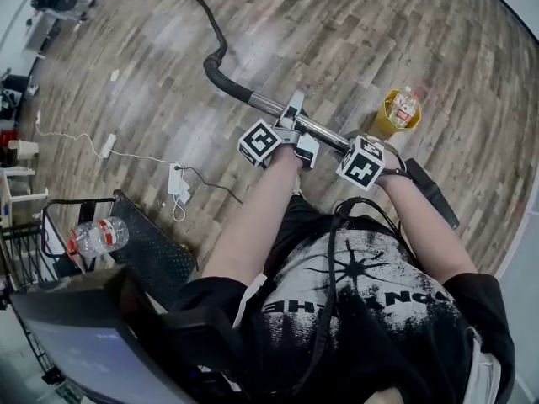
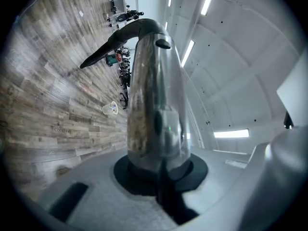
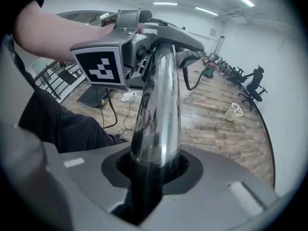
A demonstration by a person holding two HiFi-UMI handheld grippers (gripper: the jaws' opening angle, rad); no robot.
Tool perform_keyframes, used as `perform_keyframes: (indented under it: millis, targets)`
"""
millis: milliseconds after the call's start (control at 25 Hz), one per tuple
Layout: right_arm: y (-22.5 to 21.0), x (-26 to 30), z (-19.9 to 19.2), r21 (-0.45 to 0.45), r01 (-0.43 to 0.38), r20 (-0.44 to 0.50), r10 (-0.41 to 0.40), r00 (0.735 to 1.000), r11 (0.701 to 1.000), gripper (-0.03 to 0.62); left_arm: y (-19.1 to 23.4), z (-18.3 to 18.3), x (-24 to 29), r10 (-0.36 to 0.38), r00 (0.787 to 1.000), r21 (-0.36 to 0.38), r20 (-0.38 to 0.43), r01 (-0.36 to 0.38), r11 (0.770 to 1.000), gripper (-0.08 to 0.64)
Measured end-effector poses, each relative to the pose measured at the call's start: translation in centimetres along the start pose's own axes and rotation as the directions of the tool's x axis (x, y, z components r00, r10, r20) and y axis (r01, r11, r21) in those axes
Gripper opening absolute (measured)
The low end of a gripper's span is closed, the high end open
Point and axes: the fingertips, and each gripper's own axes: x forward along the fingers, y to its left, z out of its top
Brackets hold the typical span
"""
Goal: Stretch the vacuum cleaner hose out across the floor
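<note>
Gripping the chrome wand [image 1: 324,133] firmly in the left claw [image 1: 296,126] and right claw [image 1: 383,147], both closed around it, pull level and steadily away from the black hose [image 1: 205,11] trailing across the wooden floor [image 1: 421,40], avoiding jerks, kinks and the white charger [image 1: 177,180].

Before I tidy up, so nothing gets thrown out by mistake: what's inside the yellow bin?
What looks like a clear bottle with a red label sticks up out of the bin. Anything beneath the bottle is covered by it and the bin's wall.
</note>
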Motion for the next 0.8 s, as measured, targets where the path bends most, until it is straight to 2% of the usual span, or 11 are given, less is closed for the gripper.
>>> perform_keyframes:
  millis: [160,320,520,800]
  targets:
    - [0.6,-0.2,-3.3,0.053,0.009,-0.009,-0.008,1.000,0.999,0.107,0.7,-3.7,0.7,0.015,0.998,-0.006,-0.054,-0.015,1.000,0.043]
    - [-0.1,-0.5,-5.6,0.104,0.061,-0.037,-0.057,0.998,0.993,0.107,1.3,-6.3,2.3,0.026,0.993,-0.025,-0.116,-0.029,0.999,0.043]
    - [-0.6,0.1,-6.9,0.159,0.144,-0.075,-0.133,0.988,0.977,0.114,3.2,-8.0,3.4,0.045,0.982,-0.070,-0.184,-0.058,0.996,0.043]
    - [-0.1,1.8,-8.5,0.241,0.210,-0.169,-0.172,0.971,0.948,0.113,6.8,-10.0,4.0,0.070,0.953,-0.123,-0.296,-0.110,0.986,0.043]
